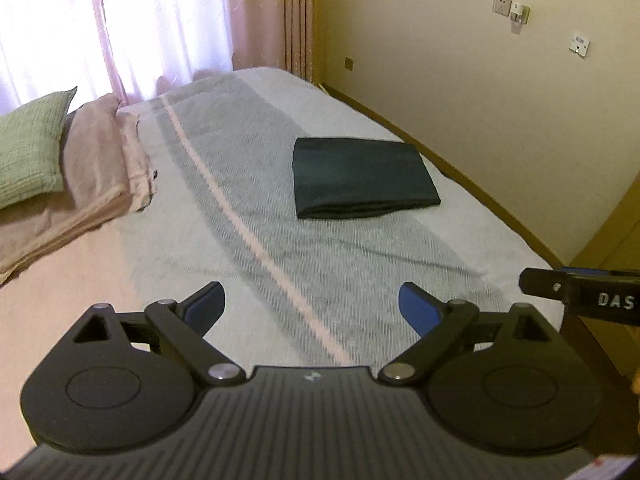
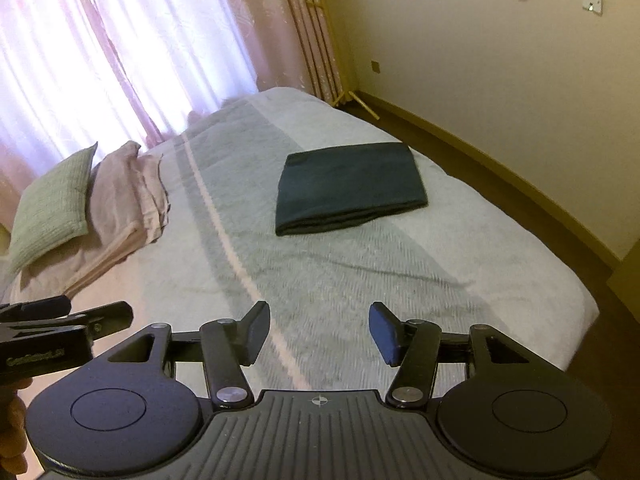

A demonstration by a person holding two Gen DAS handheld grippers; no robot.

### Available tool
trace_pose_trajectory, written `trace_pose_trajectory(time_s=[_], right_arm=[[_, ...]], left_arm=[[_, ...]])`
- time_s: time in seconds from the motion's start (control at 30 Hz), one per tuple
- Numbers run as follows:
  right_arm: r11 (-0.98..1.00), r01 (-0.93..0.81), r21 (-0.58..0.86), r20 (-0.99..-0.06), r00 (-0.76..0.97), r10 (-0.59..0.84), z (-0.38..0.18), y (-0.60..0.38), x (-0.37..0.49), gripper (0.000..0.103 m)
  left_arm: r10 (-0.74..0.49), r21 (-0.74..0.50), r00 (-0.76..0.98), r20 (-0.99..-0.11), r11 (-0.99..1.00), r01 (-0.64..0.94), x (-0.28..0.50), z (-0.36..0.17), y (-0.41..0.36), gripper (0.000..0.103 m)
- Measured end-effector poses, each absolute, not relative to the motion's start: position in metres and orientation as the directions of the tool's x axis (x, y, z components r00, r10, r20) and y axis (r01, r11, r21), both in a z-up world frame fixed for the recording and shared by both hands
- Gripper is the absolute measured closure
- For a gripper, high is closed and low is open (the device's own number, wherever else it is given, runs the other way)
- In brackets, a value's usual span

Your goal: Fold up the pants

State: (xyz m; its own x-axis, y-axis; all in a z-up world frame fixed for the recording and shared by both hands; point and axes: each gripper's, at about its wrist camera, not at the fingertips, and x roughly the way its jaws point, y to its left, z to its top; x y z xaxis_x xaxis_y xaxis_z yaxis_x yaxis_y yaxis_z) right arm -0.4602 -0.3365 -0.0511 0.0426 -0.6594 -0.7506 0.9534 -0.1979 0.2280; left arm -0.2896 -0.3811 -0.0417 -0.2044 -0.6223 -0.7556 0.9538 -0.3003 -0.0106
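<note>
The dark pants (image 1: pixel 362 178) lie folded into a flat rectangle on the bed (image 1: pixel 460 240), right of centre in the left wrist view and near the middle of the right wrist view. The left hand-held gripper (image 1: pixel 312 308) hangs above the bedspread at the bottom of its frame, jaws spread wide with nothing between them. The right hand-held gripper (image 2: pixel 318 332) likewise stands parted and empty. A green pillow (image 1: pixel 30 152) sits at the left edge.

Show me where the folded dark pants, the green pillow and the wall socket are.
Folded dark pants (image 2: pixel 348 186), right wrist view, middle of top layer.
Green pillow (image 1: pixel 30 152), left wrist view, centre of its face.
Wall socket (image 1: pixel 501 5), left wrist view, middle of plate.
</note>
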Motion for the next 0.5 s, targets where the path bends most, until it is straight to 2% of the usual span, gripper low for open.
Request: trace_pose_trajectory(time_s=[0.5], right_arm=[[-0.145,0.968,0.205,-0.719,0.048,-0.694,-0.015,-0.272,-0.433,0.051]], left_arm=[[-0.617,-0.032,-0.218,-0.756,-0.298,0.954,-0.274,-0.014,-0.325,0.011]])
